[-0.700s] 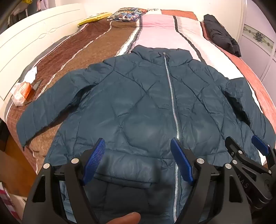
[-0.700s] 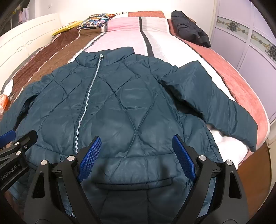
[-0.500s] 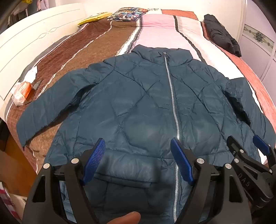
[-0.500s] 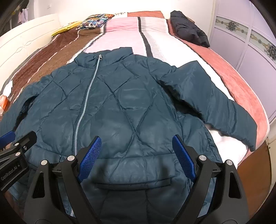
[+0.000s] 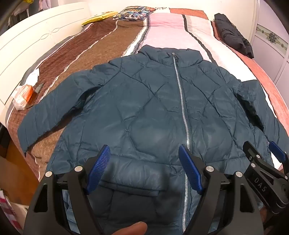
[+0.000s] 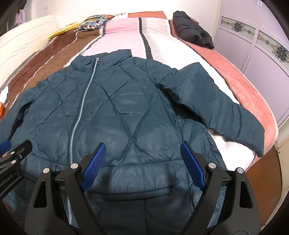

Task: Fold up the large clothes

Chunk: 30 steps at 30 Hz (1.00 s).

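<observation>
A dark teal quilted puffer jacket (image 5: 144,108) lies flat and front up on the bed, zipped, collar far from me, both sleeves spread out. It also shows in the right wrist view (image 6: 130,112). My left gripper (image 5: 144,169) is open and empty, hovering over the jacket's lower left pocket near the hem. My right gripper (image 6: 142,164) is open and empty over the lower right pocket. The right gripper also shows at the right edge of the left wrist view (image 5: 261,171). The left one shows at the left edge of the right wrist view (image 6: 10,162).
The bed has a striped brown, pink and salmon cover (image 5: 169,34). A black folded garment (image 6: 191,34) lies at the far right. Pillows (image 5: 133,14) lie at the head. A wrapped packet and a phone (image 5: 25,94) lie at the left edge. Wardrobe doors (image 6: 267,54) stand right.
Both grippers have barely shifted over the hem. The jacket lies as before and both grippers stay open.
</observation>
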### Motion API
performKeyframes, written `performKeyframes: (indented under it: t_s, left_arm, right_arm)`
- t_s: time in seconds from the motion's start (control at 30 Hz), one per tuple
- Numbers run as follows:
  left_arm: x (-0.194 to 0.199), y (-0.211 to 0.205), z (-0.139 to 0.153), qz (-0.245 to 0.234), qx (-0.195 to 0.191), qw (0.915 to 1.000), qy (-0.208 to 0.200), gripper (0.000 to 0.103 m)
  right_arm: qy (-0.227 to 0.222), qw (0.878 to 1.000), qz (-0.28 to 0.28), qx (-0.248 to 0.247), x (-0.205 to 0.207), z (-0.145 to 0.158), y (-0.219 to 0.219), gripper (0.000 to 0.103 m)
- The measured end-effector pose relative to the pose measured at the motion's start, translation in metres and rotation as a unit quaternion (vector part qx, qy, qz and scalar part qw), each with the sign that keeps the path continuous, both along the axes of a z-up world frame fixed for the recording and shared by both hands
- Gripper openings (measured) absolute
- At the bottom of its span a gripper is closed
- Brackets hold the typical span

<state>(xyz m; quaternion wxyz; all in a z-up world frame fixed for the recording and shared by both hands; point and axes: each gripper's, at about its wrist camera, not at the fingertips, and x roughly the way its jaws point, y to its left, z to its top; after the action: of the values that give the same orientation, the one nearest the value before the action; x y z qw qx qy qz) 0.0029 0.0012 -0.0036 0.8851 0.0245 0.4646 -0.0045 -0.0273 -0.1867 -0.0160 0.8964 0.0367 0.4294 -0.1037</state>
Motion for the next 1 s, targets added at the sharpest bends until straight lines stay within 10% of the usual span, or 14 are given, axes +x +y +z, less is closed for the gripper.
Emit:
performKeyframes:
  t_s: [1.0]
  left_arm:
    - [-0.0049, -0.0039, -0.0042, -0.004, 0.004, 1.0, 0.008, 0.076]
  right_arm:
    - [0.008, 1.0, -0.002, 0.004, 0.0016, -0.003, -0.0034, 0.084]
